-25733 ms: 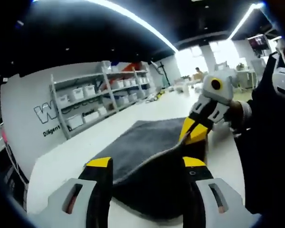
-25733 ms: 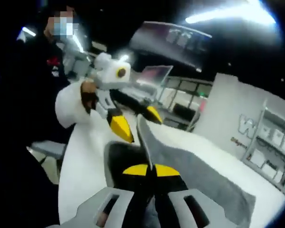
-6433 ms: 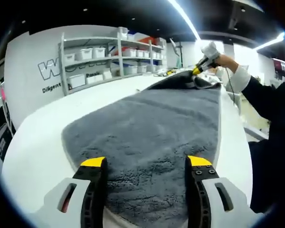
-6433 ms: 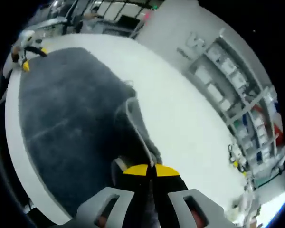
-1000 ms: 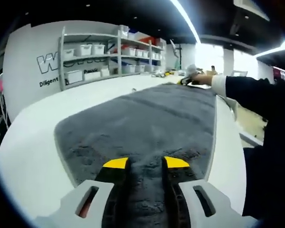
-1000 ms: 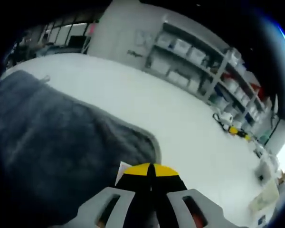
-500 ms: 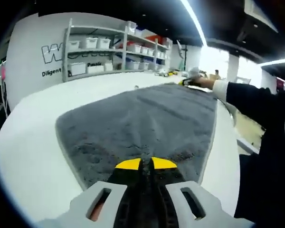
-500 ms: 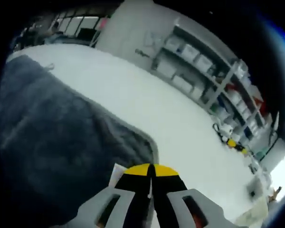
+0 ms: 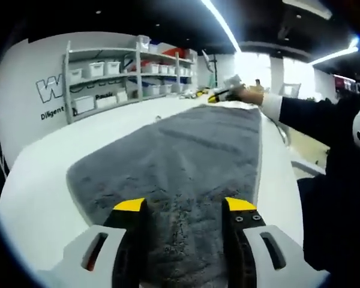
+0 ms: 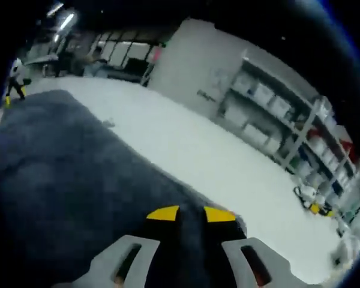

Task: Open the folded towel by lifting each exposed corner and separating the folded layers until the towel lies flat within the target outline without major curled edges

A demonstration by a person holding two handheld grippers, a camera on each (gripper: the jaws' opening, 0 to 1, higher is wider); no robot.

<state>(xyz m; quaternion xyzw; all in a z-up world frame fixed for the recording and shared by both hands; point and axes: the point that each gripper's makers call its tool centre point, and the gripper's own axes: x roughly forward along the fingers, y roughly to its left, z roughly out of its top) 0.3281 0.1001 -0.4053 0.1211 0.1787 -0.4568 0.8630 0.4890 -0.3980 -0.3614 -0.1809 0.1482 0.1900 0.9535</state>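
A grey towel (image 9: 186, 144) lies spread flat along the white table (image 9: 36, 186). My left gripper (image 9: 185, 206) stands open over the towel's near end, with pile showing between its yellow tips. Across the table, at the towel's far end, a hand holds my right gripper (image 9: 219, 96). In the right gripper view the towel (image 10: 60, 162) stretches away to the left, and my right gripper (image 10: 191, 213) has its tips slightly apart over the towel's corner. The left gripper (image 10: 13, 81) looks small at the far end.
Shelves with white bins (image 9: 120, 72) stand along the wall beyond the table, also seen as shelves (image 10: 276, 114) in the right gripper view. A person's dark sleeve (image 9: 312, 117) reaches along the table's right edge. Bare table (image 10: 186, 150) lies beside the towel.
Both grippers were shut on the towel's ends half a second ago. Both have now opened, and the towel rests on the table.
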